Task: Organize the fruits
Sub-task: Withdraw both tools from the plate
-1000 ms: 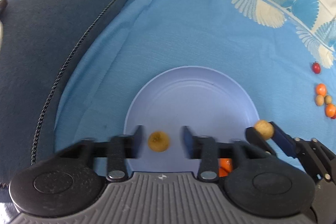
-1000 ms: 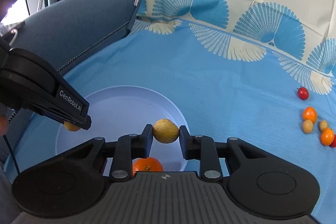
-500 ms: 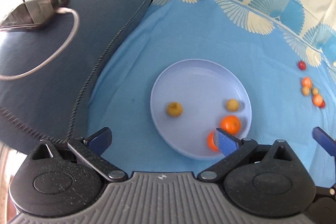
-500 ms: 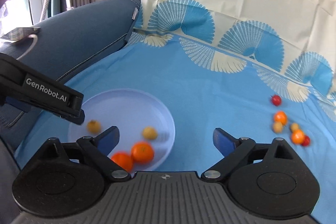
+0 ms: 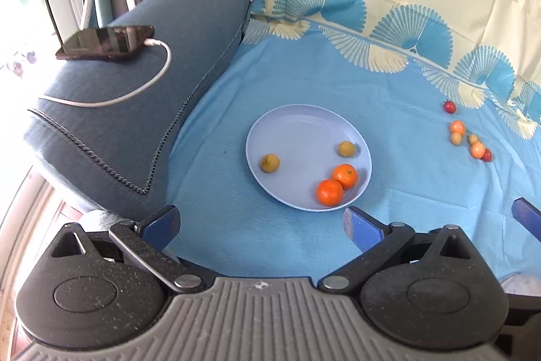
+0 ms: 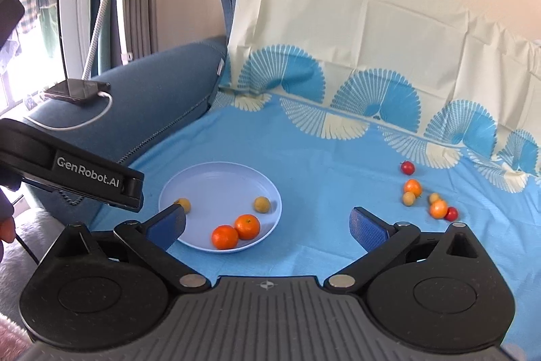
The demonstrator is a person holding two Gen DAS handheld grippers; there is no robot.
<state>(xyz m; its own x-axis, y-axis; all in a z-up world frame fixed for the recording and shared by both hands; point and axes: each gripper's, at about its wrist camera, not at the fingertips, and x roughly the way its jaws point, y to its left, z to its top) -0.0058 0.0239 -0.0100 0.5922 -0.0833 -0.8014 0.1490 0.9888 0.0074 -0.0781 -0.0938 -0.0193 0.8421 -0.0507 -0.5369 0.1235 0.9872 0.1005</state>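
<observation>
four fruits [image 5: 344, 175] sit in the plate [image 5: 290, 131]: two round orange ones touching each other near the front rim, and two small yellow-brown ones, one at the left side and one at the right. i think they are there because the plate is the place to gather the fruit. six more small fruits [image 6: 426, 198] lie in a loose bunch on the blue cloth [image 6: 321, 164], well apart from the plate on its right. some are red, some orange, some yellow-brown. they look like the ones not sorted yet.

the left hand-held gripper [image 5: 260, 225] has its jaws spread wide, with nothing between them. the right hand-held gripper [image 6: 267, 224] is spread wide too and holds nothing; its jaws have just been opening. both hang above the cloth, on the near side of the plate, so i think they are free to go for the next fruit.

the plate is pale purple, smooth and shiny, round with a low rim that keeps round fruit from rolling off. the orange fruits have bumpy skin. the cloth is soft, thin and a little wrinkly, with white fan shapes along its far edge. it lies over a sofa [image 5: 142, 110] of dark blue rough fabric. a phone [image 5: 104, 43] with a white cord [image 5: 135, 90] rests on the sofa arm.
</observation>
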